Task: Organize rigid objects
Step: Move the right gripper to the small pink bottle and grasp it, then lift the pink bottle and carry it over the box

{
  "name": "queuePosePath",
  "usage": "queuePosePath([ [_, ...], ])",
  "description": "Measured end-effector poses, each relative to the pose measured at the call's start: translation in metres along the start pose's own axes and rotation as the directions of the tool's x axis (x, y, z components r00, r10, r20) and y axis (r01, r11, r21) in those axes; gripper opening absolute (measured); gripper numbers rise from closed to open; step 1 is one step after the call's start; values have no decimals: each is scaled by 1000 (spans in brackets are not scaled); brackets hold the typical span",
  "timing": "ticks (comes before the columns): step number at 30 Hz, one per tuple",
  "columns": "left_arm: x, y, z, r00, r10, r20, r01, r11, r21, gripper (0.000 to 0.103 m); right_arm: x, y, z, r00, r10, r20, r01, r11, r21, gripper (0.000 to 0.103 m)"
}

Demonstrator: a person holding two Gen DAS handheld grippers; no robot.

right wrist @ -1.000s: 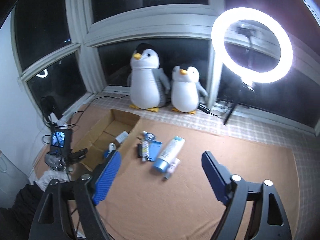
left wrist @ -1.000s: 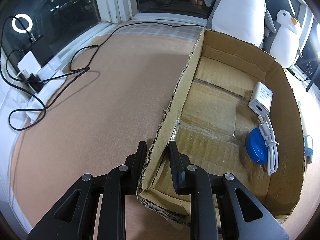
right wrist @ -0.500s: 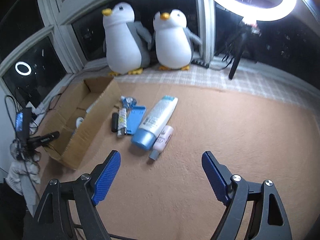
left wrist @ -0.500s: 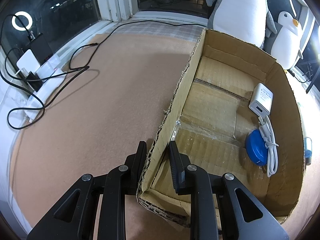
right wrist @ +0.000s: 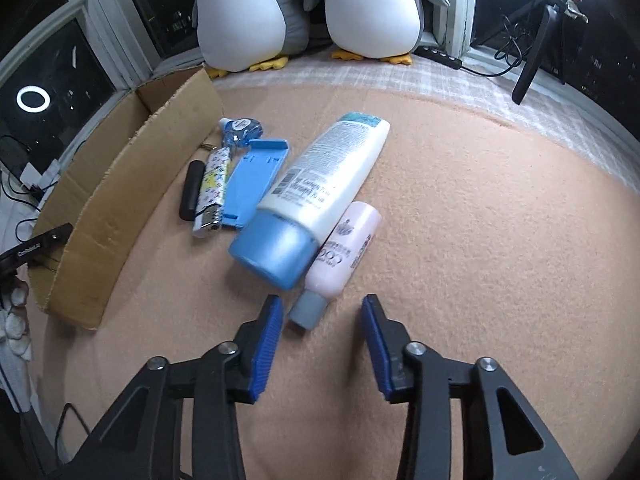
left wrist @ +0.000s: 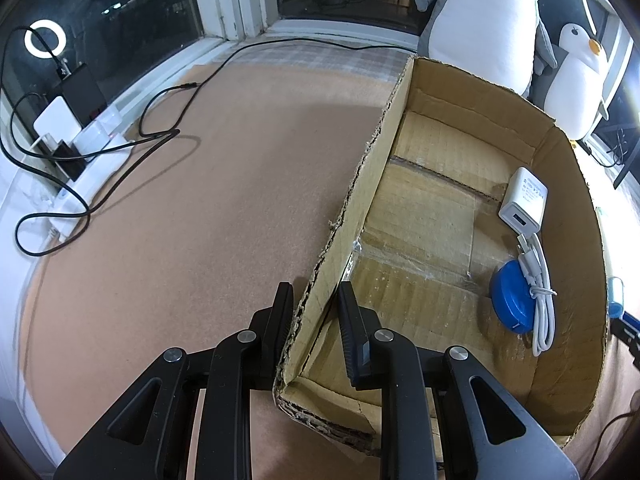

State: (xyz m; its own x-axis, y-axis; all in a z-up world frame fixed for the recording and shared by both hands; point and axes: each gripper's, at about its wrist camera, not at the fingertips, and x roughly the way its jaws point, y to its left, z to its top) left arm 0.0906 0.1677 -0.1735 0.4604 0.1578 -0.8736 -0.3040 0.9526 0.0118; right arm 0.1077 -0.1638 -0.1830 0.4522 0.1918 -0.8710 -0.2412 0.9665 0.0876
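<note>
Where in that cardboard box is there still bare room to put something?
The cardboard box floor is bare between the wall the left gripper clamps and the middle. Its far side is crowded: white charger, cable, blue disc.

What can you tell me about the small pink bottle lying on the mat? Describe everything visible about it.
The small pink bottle is pale pink, plastic by its look, with a grey cap and dark print on its side. It lies flat on the peach mat, cap toward the camera, its side against the big white bottle. The right gripper is closing with its blue fingers either side of the cap, not yet touching it.
</note>
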Motion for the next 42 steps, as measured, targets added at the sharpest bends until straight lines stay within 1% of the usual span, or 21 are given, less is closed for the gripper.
queuePosePath([
  [1, 0, 0, 0, 1000, 0, 0, 0, 1000, 0, 21, 0, -2, 1, 1000, -1, -2, 1, 1000, 1, 30],
  [3, 0, 0, 0, 1000, 0, -1, 0, 1000, 0, 21, 1, -8, 4, 1000, -8, -5, 8, 1000, 15, 26],
  [6, 0, 0, 0, 1000, 0, 0, 0, 1000, -1, 21, 1, -17, 9, 999, -36, -1, 36, 999, 33, 26],
  [9, 0, 0, 0, 1000, 0, -1, 0, 1000, -2, 21, 1, -25, 15, 1000, -18, 3, 18, 999, 50, 26],
  [14, 0, 1, 0, 1000, 0, -1, 0, 1000, -2, 21, 5, -18, 22, 999, -39, 0, 39, 999, 18, 26],
  [16, 0, 1, 0, 1000, -2, -1, 2, 1000, -5, 21, 11, -14, 22, 998, -53, -16, 53, 999, 6, 19],
  [21, 0, 1, -1, 1000, -1, 0, 1, 1000, -6, 21, 10, -10, 23, 996, -83, -11, 83, 997, -6, 18],
  [33, 0, 1, -1, 1000, 1, 1, -1, 1000, -5, 21, -28, 6, 27, 992, -103, 77, 106, 994, -34, 18],
  [42, -1, 1, -1, 1000, 0, 1, 0, 1000, -6, 21, -47, 26, 38, 990, -59, 129, 67, 996, -59, 18],
])
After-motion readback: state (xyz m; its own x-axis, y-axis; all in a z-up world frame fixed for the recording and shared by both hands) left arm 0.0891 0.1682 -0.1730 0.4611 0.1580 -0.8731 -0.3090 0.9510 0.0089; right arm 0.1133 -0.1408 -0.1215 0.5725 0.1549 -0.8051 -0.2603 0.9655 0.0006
